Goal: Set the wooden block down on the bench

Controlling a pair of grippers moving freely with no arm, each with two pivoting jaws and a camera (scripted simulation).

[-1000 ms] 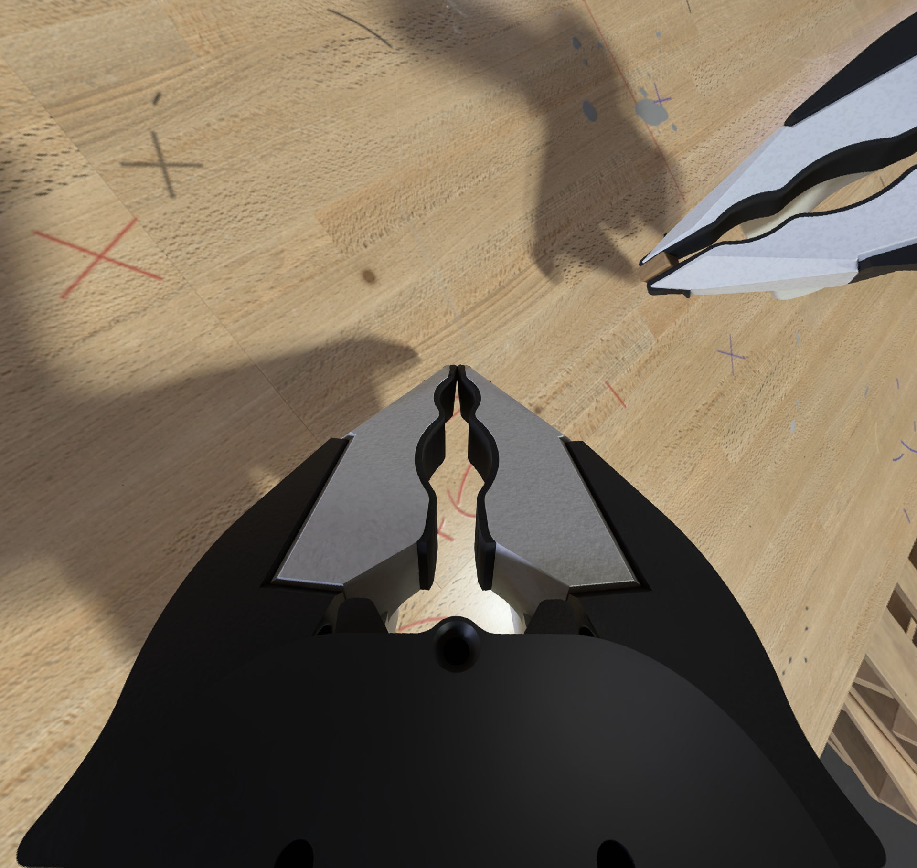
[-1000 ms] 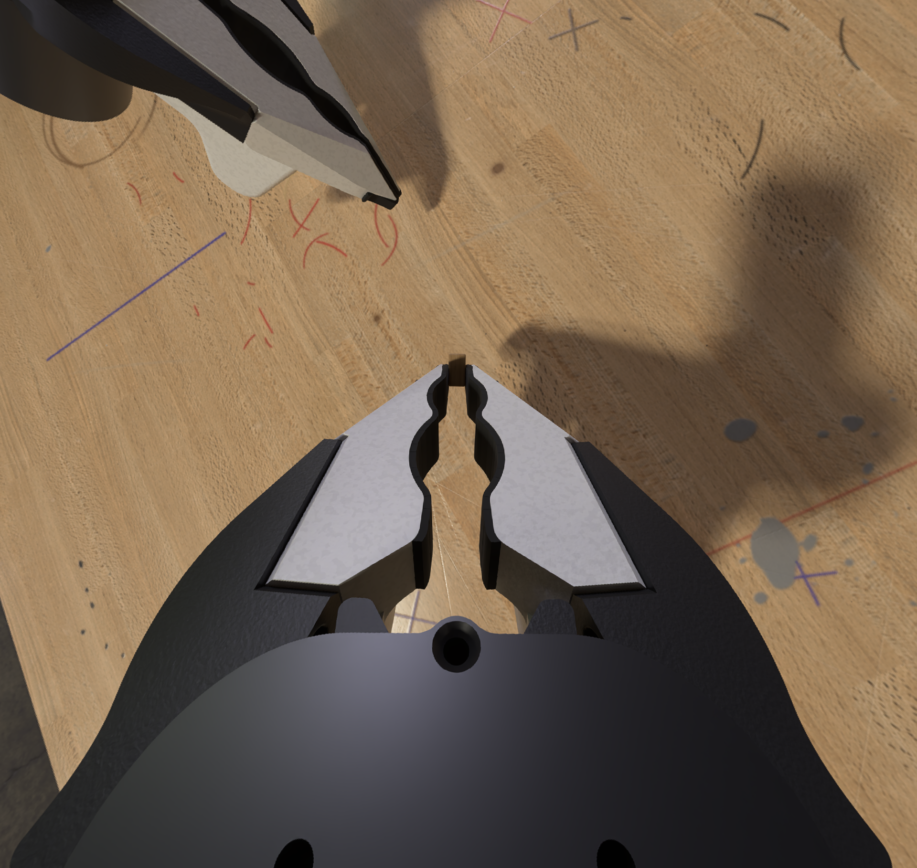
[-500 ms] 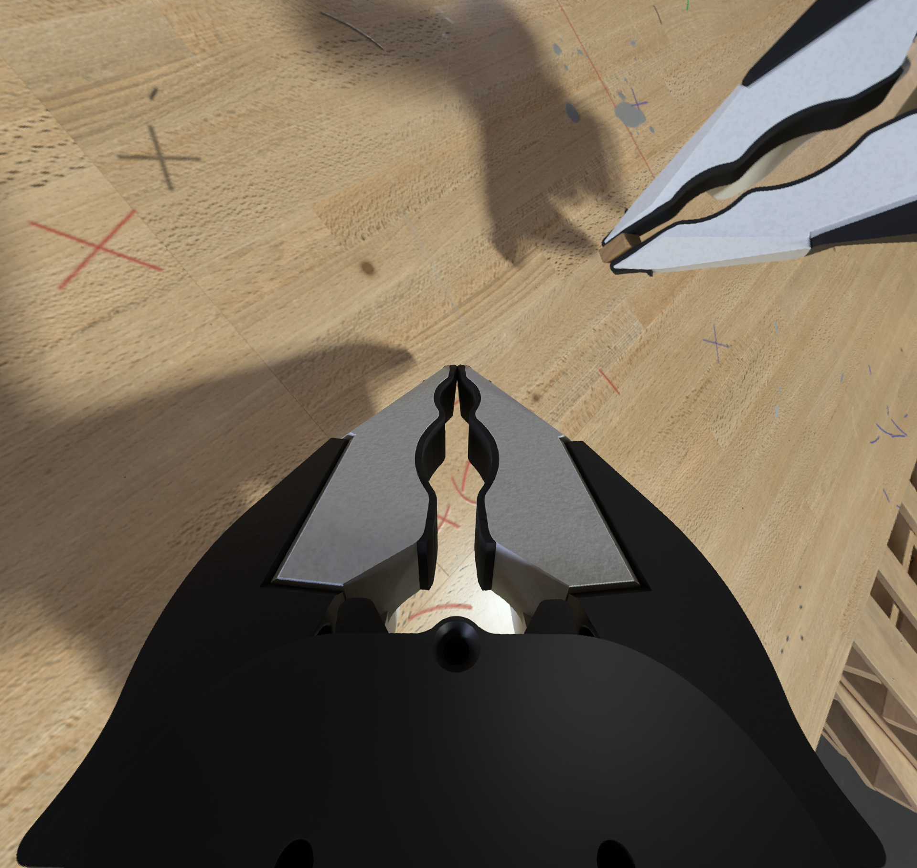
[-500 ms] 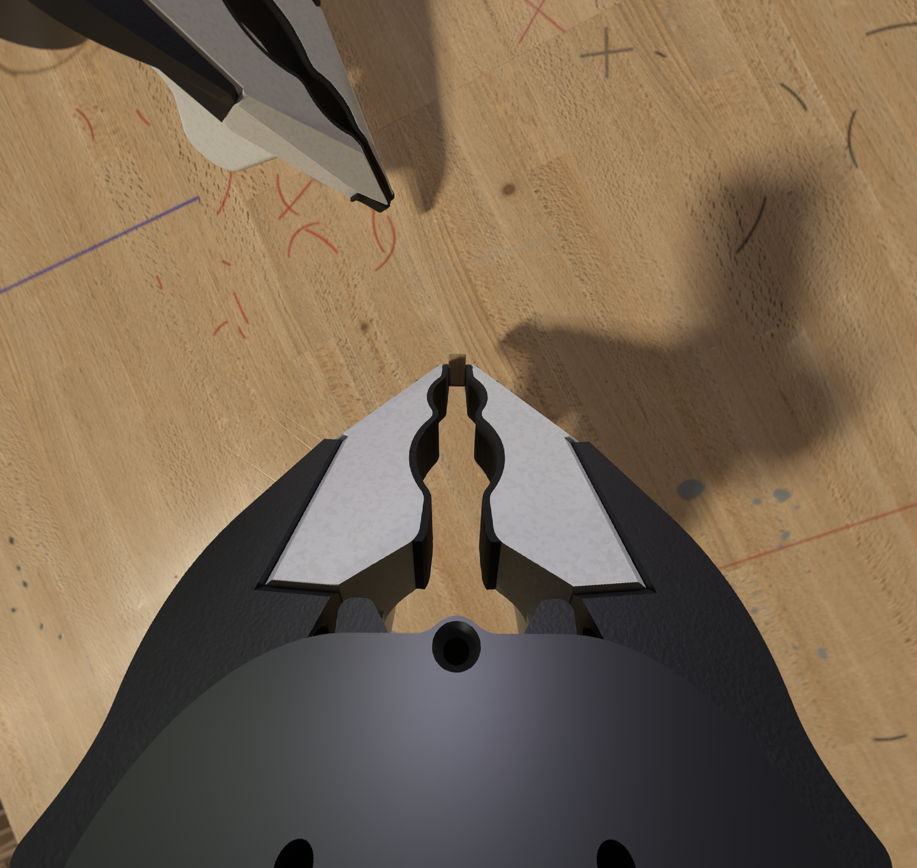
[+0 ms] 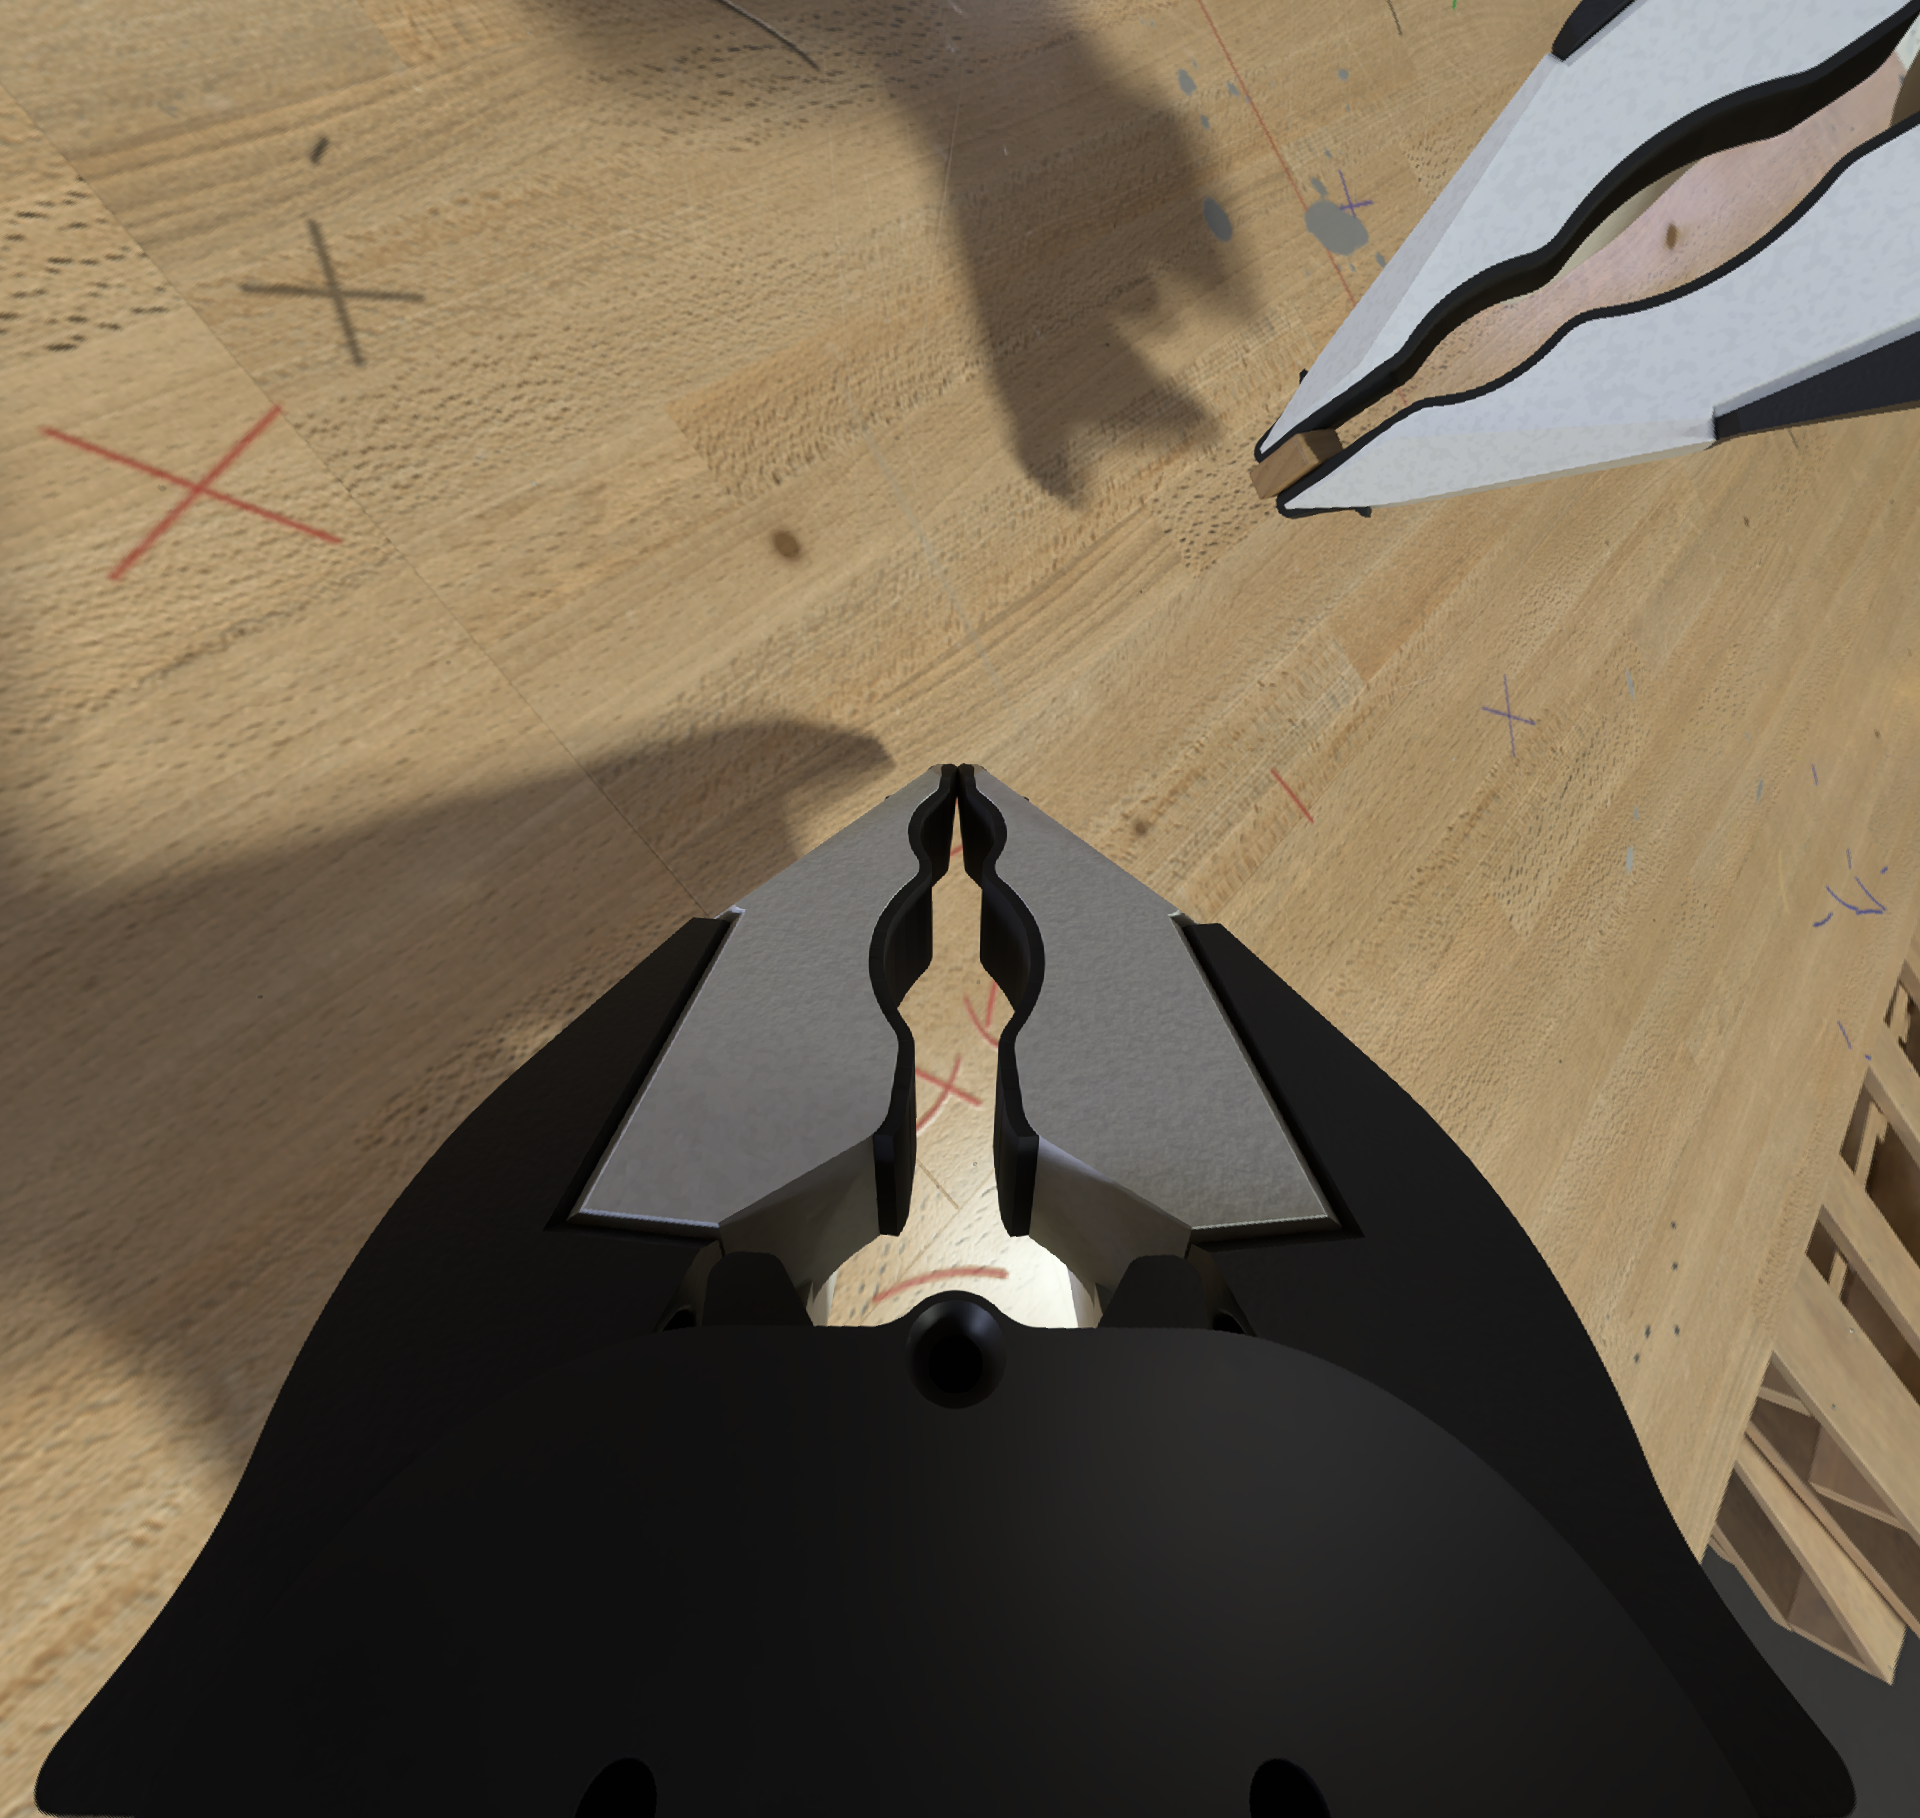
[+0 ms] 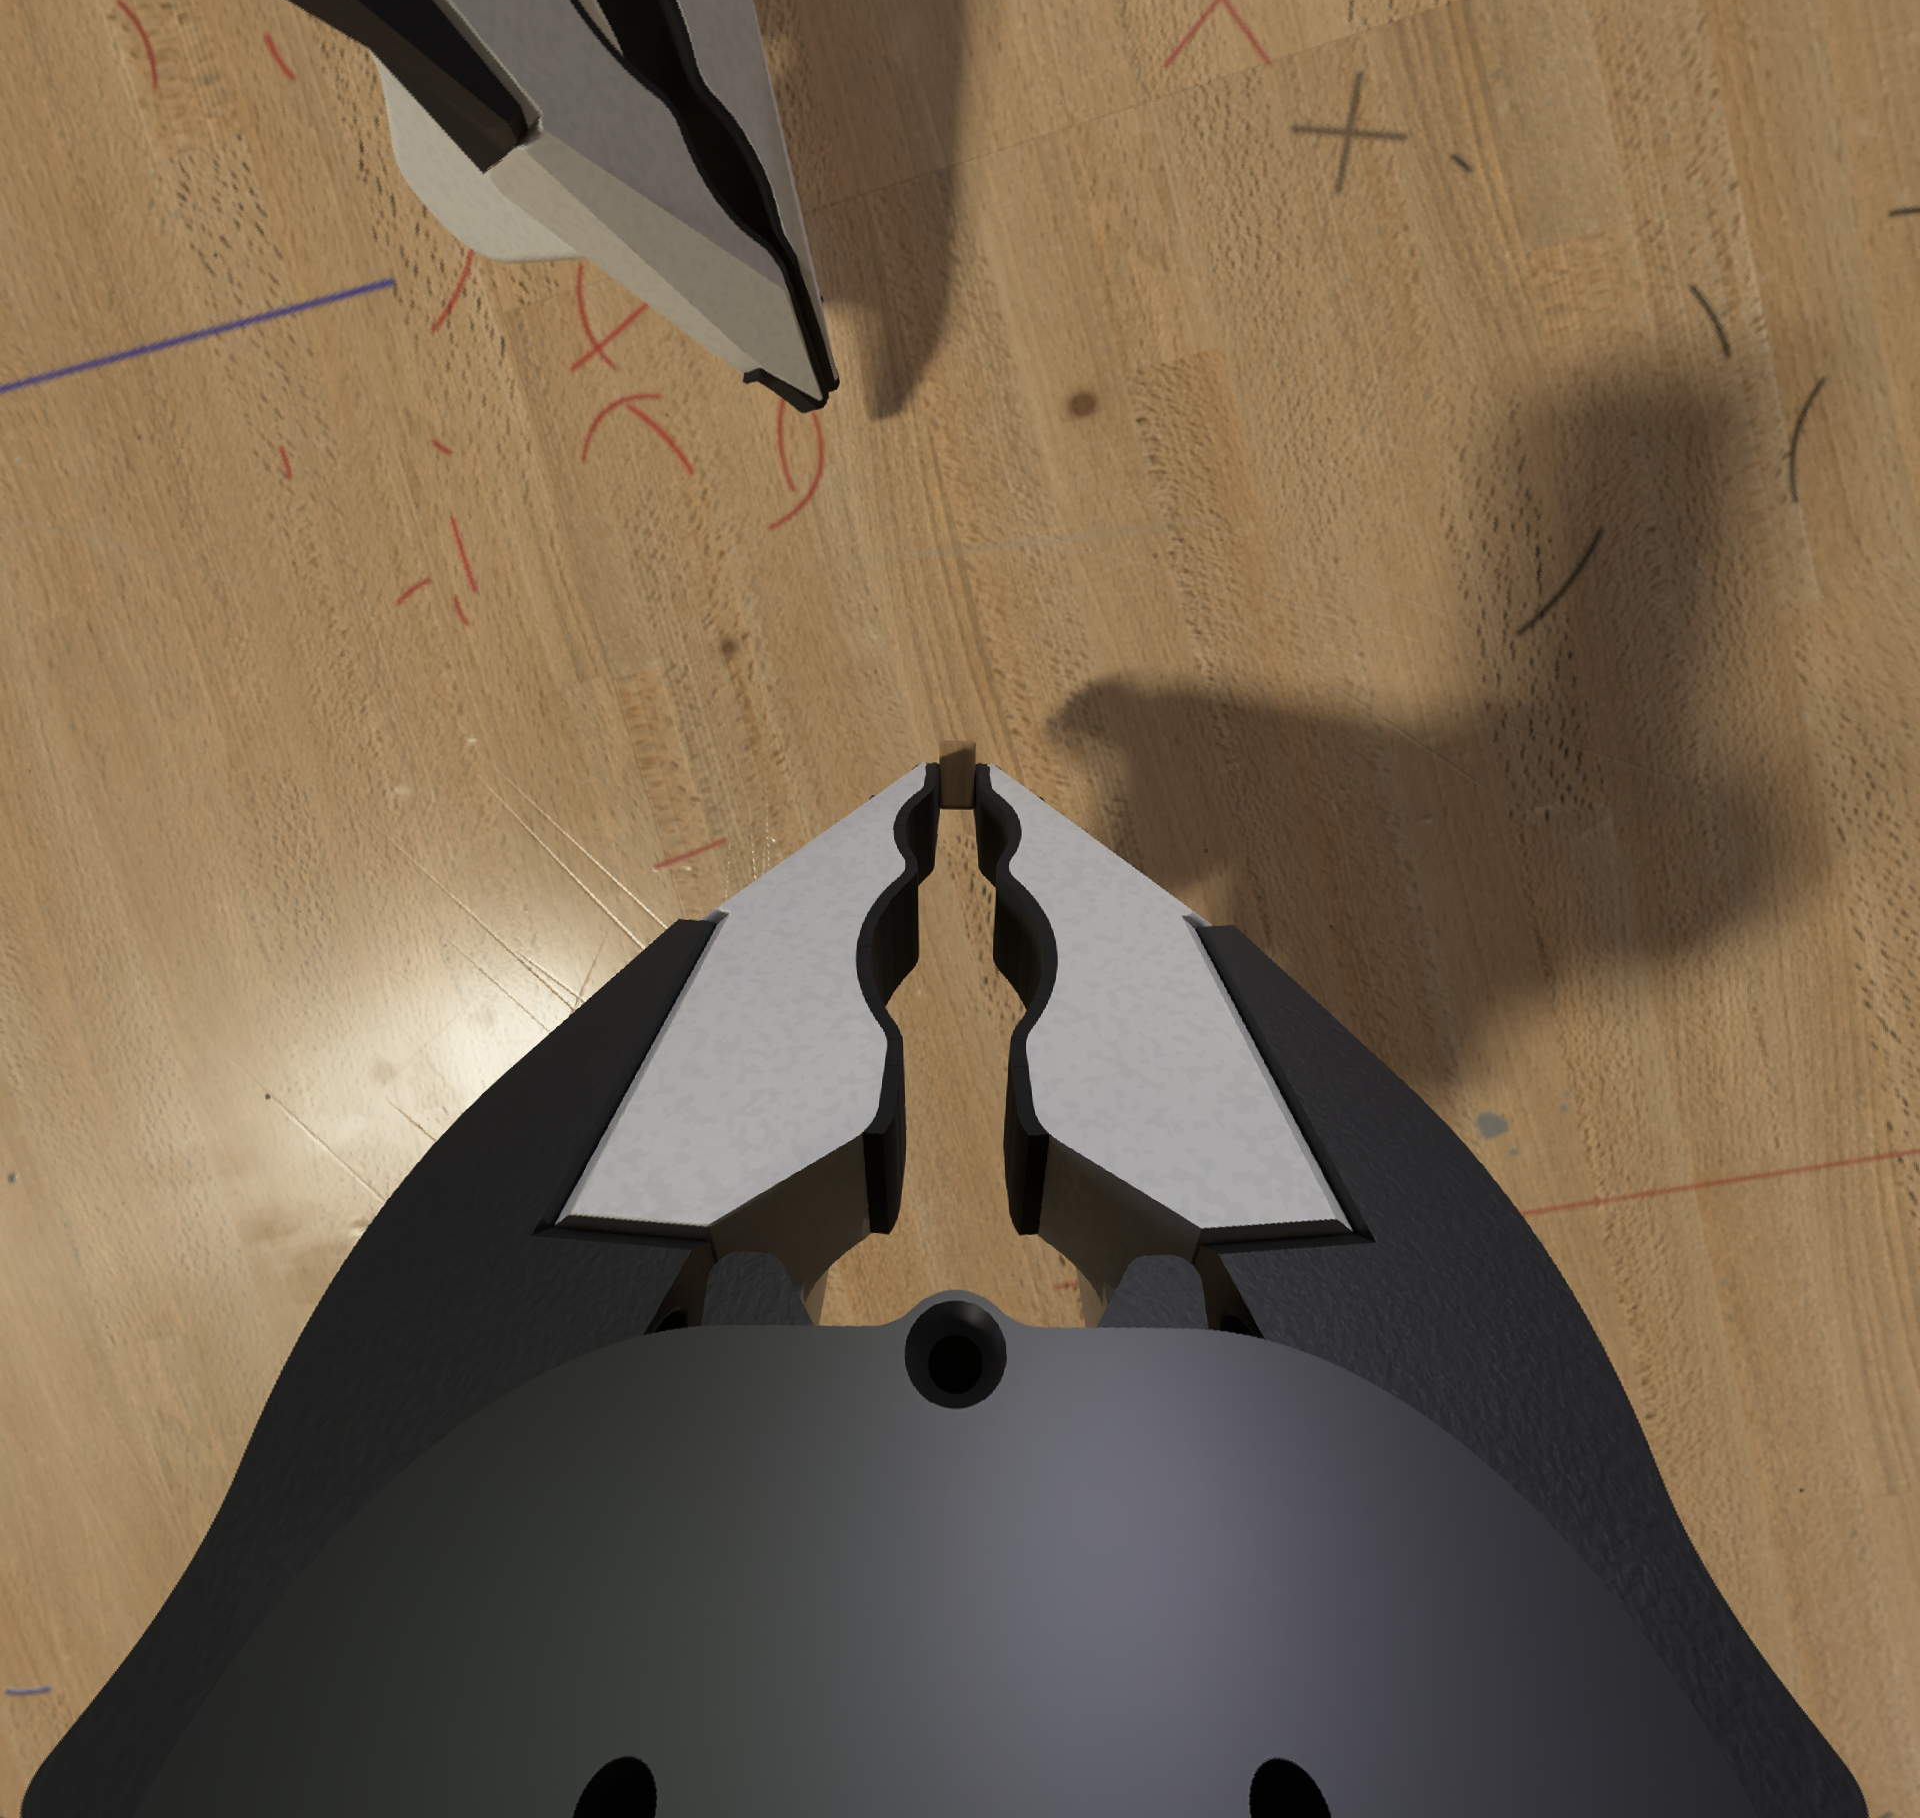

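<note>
Wooden desk (image 6: 1351,563), scuffed, with red and black pen crosses; left tongs (image 5: 956,781) above it, tips pressed together, empty; right tongs (image 6: 956,781) pinching the small wooden block (image 6: 956,766) at the very tips, above the desk, near the left tongs.

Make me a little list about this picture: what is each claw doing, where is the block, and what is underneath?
right claw: shut on the wooden block
wooden block: small, pinched at the very tips, poking out a bit; also seen from the left wrist view
left claw: shut, holding nothing
bench: light wood with red, black and purple pen marks and grey paint spots
block on bench: not set down yet, claw not open
</note>
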